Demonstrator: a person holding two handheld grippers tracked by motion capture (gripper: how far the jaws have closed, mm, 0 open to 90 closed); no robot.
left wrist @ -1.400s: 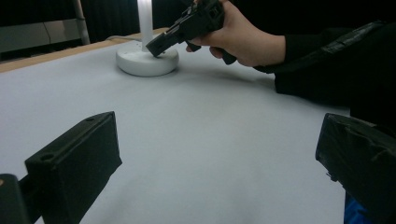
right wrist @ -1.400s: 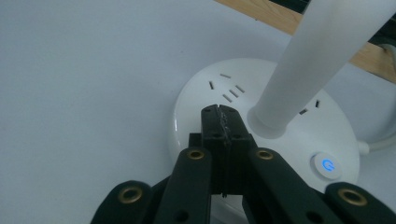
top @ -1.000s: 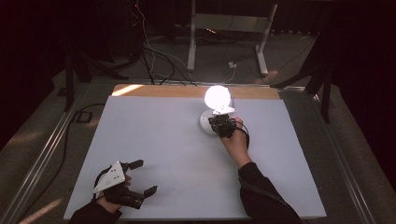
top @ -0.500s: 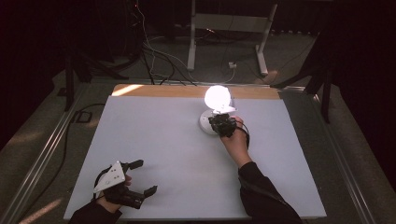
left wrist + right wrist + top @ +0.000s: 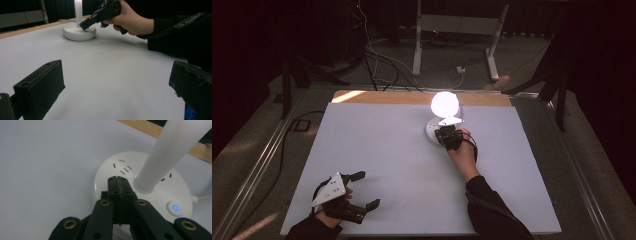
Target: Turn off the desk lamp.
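Right gripper point(image 5: 117, 181) closed, arm outstretched; left gripper point(image 5: 362, 190) gaping.

The high camera looks forward and down over my whole bench point(image 5: 377, 150). My left camera sits low, looking between my parted jaws across to the lamp base point(image 5: 79, 33). My right camera hangs close above that same base, just past my closed jaws.

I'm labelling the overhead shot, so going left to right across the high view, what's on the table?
Left gripper, jaws open, at the near left → round white lamp base → right gripper, shut, tips on that base → person's right hand behind it.
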